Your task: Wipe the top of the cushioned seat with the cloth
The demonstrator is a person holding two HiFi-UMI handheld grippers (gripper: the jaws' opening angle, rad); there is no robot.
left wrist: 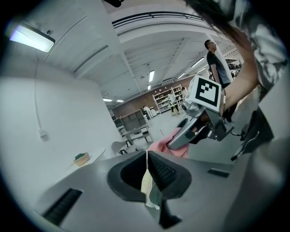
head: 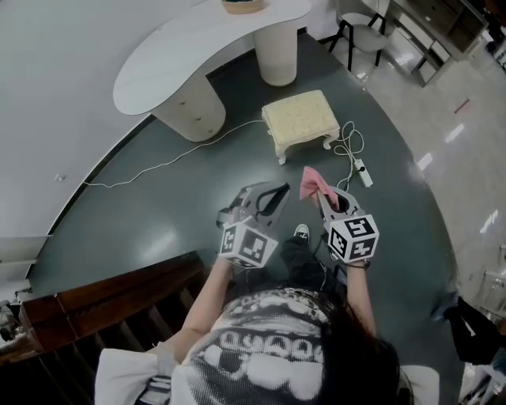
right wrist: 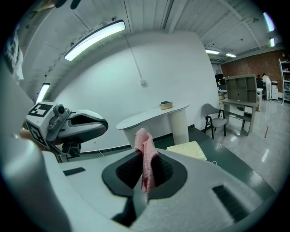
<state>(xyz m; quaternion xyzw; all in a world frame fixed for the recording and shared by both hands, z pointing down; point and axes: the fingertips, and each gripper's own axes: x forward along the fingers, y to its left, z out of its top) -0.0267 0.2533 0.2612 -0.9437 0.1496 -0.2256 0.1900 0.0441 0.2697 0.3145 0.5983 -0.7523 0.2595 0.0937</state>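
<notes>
The cream cushioned seat (head: 300,119) is a low footstool standing on the dark floor ahead of me. It also shows in the right gripper view as the seat (right wrist: 186,150), beyond the jaws. My right gripper (head: 328,202) is shut on a pink cloth (head: 315,186), which sticks up from its jaws as the cloth (right wrist: 145,145). The right gripper (right wrist: 146,158) is held in the air, short of the seat. My left gripper (head: 265,198) hovers beside it, jaws shut on nothing. In the left gripper view the left gripper (left wrist: 147,156) points toward the cloth (left wrist: 165,146).
A white curved table (head: 198,47) with a bowl (head: 243,6) stands behind the seat. A white cable (head: 166,162) runs across the floor to a power strip (head: 364,172) right of the seat. A chair (head: 365,32) is at the back right, dark wooden steps (head: 103,308) at the near left.
</notes>
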